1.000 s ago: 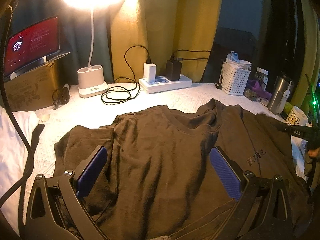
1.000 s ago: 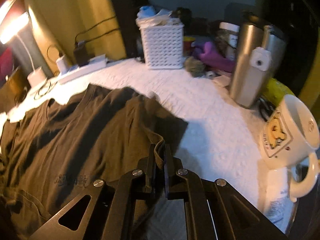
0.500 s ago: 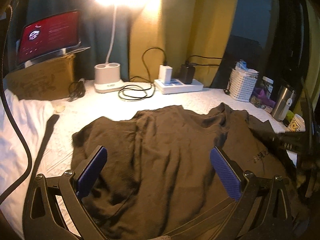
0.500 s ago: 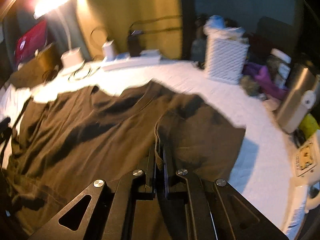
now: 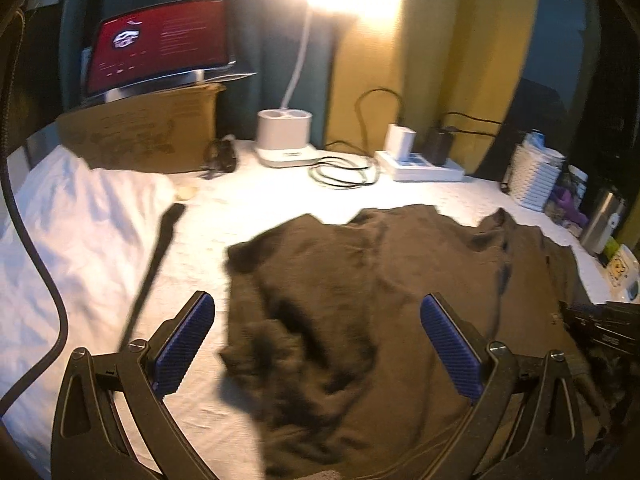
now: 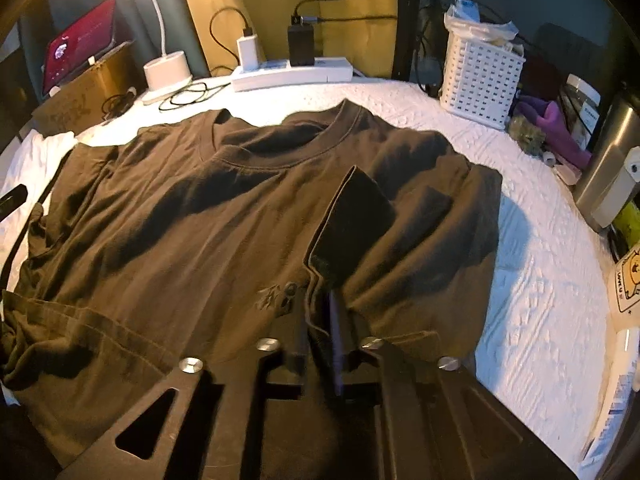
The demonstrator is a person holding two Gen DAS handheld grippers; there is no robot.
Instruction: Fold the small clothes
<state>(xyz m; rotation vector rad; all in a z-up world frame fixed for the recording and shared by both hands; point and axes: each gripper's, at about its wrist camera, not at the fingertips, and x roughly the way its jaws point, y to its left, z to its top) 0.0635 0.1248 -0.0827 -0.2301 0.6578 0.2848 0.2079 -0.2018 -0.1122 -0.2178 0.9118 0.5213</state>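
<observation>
**Item: brown T-shirt [image 6: 224,216], one sleeve fold being set down**

**Handling note.** The right gripper [image 6: 320,312] is letting go: its jaws are opening, with the sleeve hem [image 6: 316,264] still standing between them. In my judgement the release goes best if the jaws part fully before the hand draws back, and if it backs out low and straight along the fold so the flap [image 6: 360,216] drops flat on the chest and does not spring back up. The left gripper [image 5: 318,344] hovers over the opposite side of the shirt with its blue pads [image 5: 184,344] wide apart and nothing between them. It looks placed for the other sleeve, though that view is blurred and the sleeve edge is hard to make out.

**Location.** Spread on a white quilted cover [image 6: 532,264], collar [image 6: 276,148] towards the power strip [image 6: 292,74] and desk lamp [image 6: 166,70], and well apart from the white basket [image 6: 480,72] and steel tumbler [image 6: 612,168] at the right.

**Condition.**
- Fabric: dark brown, soft and matte.
- Neckband: ribbed.
- Marking: a small tone-on-tone mark near the gripper tips.
- Front: broad creases run across the chest.
- Right side: the folded sleeve stands half upright as a dark wedge.
- Lower hem: rumpled at the left.
</observation>
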